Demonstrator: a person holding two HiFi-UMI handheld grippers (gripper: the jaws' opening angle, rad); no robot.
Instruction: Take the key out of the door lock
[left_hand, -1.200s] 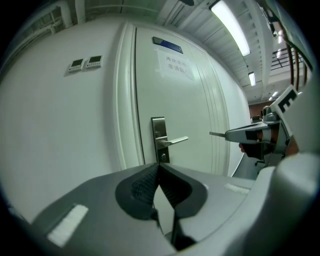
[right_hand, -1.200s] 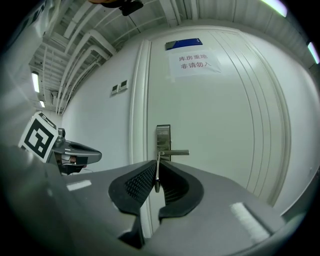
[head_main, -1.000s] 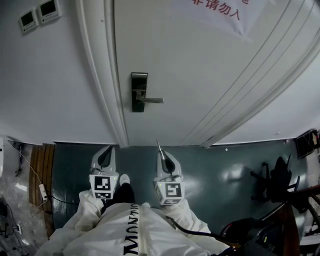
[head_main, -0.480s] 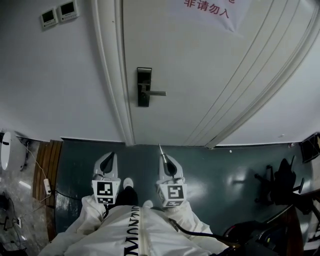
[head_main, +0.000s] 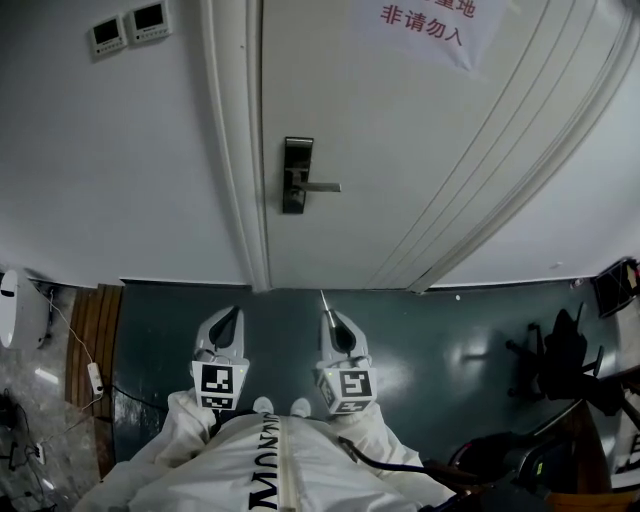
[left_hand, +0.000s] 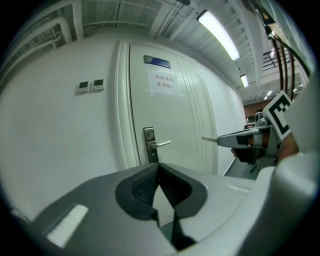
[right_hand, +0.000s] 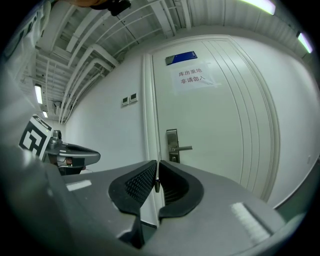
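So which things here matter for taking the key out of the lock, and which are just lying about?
Job: key, held in right gripper; door lock; door.
Lying about: wall control panels; paper notice; dark chair.

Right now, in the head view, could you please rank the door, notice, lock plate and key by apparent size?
1. door
2. notice, cut off by the top edge
3. lock plate
4. key: only its blade shows, and it is nearer the camera, so this place is unsure
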